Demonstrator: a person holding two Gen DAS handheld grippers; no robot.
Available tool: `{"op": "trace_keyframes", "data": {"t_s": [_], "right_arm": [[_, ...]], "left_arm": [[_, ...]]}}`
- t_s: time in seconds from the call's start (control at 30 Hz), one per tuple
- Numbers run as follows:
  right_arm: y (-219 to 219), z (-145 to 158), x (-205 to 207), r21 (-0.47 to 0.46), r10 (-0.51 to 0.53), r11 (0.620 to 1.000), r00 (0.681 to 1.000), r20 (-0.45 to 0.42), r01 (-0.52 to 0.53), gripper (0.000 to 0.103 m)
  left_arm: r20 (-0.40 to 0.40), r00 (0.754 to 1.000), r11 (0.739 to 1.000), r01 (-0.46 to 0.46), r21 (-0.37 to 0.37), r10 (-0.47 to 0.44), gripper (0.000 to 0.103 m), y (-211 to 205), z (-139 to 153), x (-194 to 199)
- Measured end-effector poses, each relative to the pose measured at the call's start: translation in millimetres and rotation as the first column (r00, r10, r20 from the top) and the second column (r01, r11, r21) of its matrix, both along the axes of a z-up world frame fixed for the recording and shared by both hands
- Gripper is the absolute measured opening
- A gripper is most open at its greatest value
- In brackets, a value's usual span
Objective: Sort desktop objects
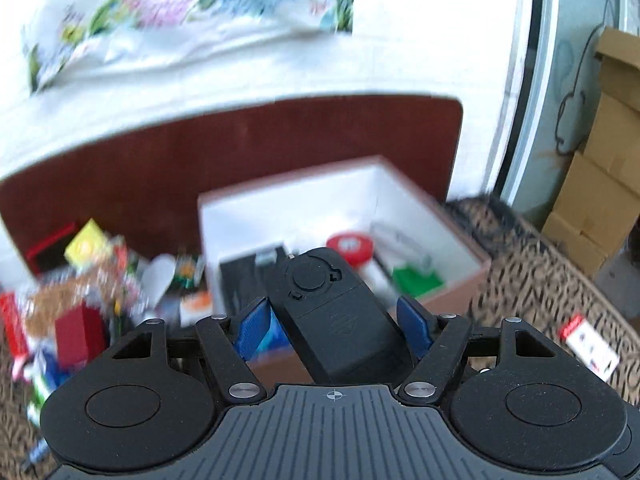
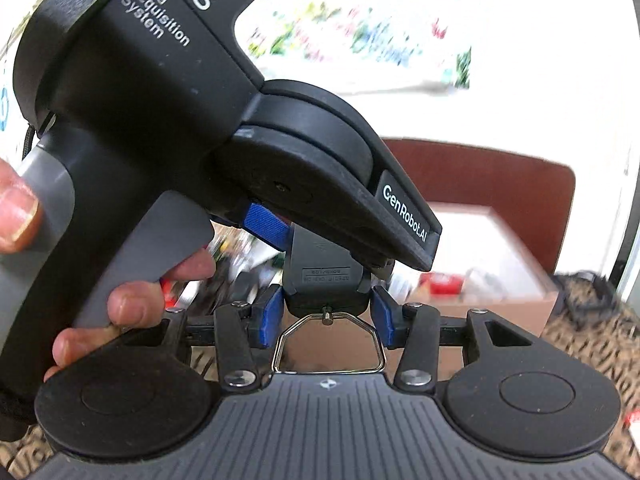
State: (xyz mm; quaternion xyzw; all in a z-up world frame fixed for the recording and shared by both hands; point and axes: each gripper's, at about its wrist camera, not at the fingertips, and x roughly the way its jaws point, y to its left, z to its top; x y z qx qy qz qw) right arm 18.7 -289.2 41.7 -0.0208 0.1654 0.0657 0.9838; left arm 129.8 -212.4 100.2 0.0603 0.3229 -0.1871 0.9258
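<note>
A black plastic device with a metal wire ring at one end is held between both grippers, above the table. My left gripper has its blue pads against the device's sides, shut on it. My right gripper is shut on the ring end of the same device. In the right wrist view the left gripper comes in from the upper left, with a person's hand on its handle. Behind stands an open white-lined box.
The box holds a red round item, a green item and a black one. A blurred heap of small packets lies left of it on the leopard-print cloth. A red-and-white card lies right. Cardboard boxes stand far right.
</note>
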Motion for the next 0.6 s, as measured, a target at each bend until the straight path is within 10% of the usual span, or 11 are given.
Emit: {"op": "trace_keyframes", "data": {"t_s": [0.6], "right_arm": [[-74.9,-7.3,167.9,-0.081,-0.018,0.997,0.994,-0.112,0.009,0.052]], "left_arm": [[-0.140,0.990,0.996,-0.006,-0.091,-0.007,0.071,-43.5,-46.6,173.2]]}}
